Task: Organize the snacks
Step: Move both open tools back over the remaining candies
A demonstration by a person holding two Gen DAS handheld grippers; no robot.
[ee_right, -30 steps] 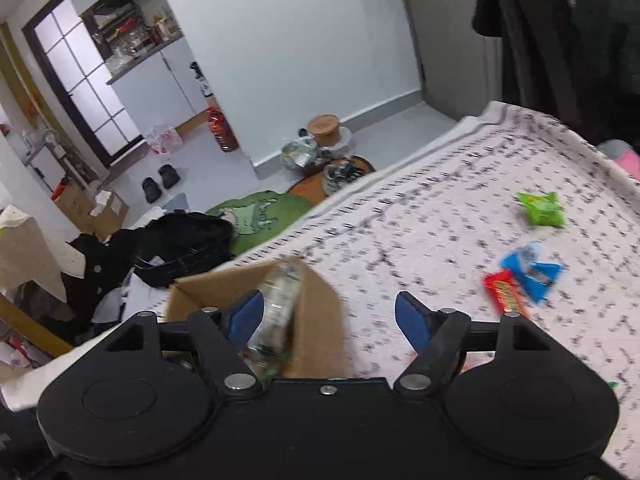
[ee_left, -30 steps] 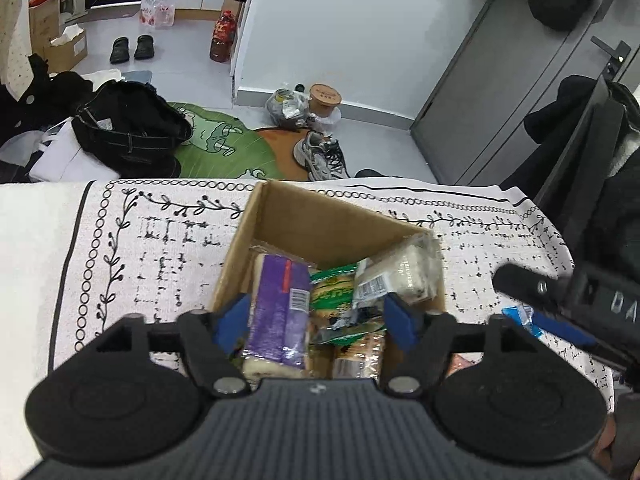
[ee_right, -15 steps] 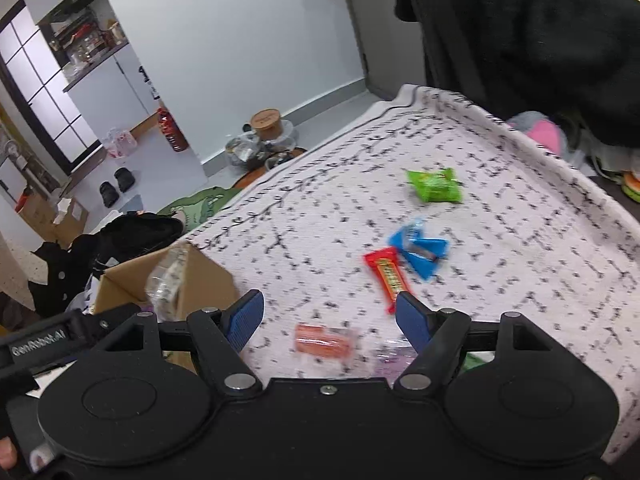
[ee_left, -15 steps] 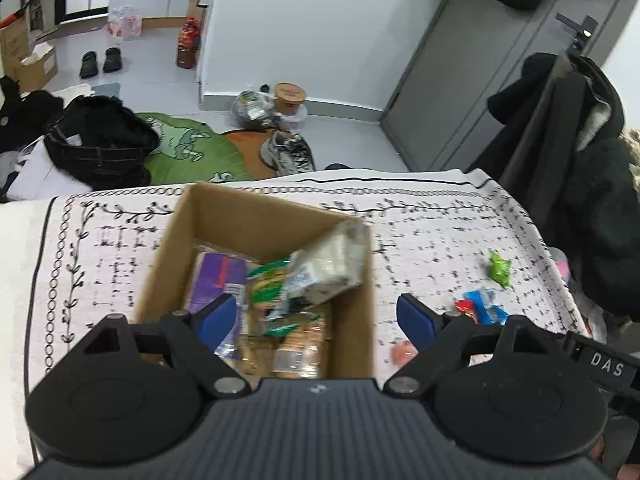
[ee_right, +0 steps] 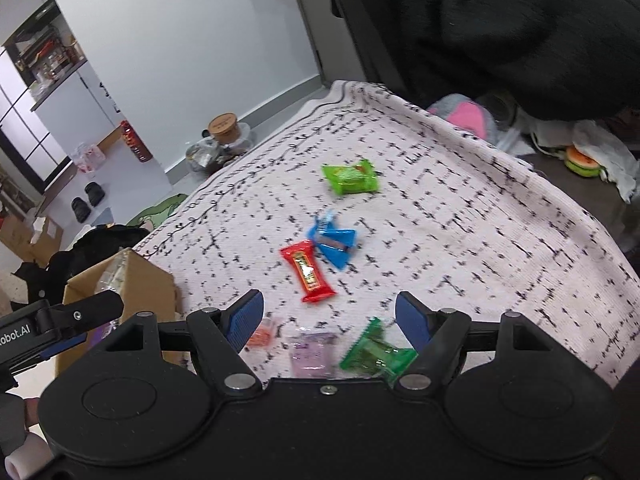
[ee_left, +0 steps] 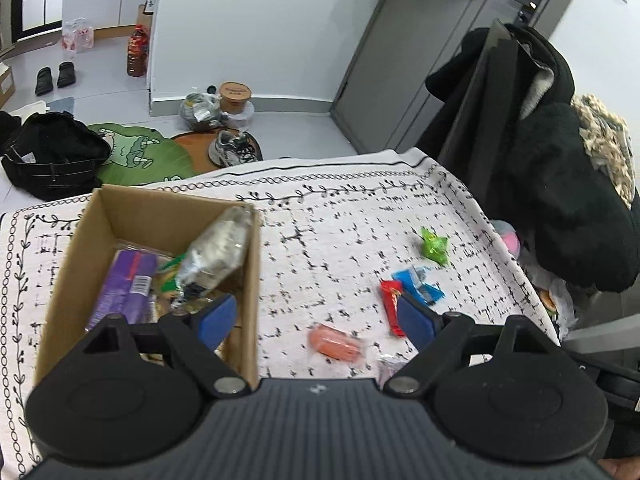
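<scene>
A cardboard box on the patterned tablecloth holds a purple pack, a clear bag leaning on its right wall, and other snacks. Loose on the cloth lie a red bar, a blue pack, a light green pack, an orange snack, a pale purple pack and a dark green pack. My left gripper is open and empty over the box's right edge. My right gripper is open and empty above the nearest loose snacks.
The tablecloth drops off at the right edge. A chair with black coats stands right of the table. The floor beyond holds a green mat, a shoe, a black bag and jars.
Both grippers have swung right, away from the box and toward the loose snacks. The clear bag, near the right gripper a second ago, now rests in the box.
</scene>
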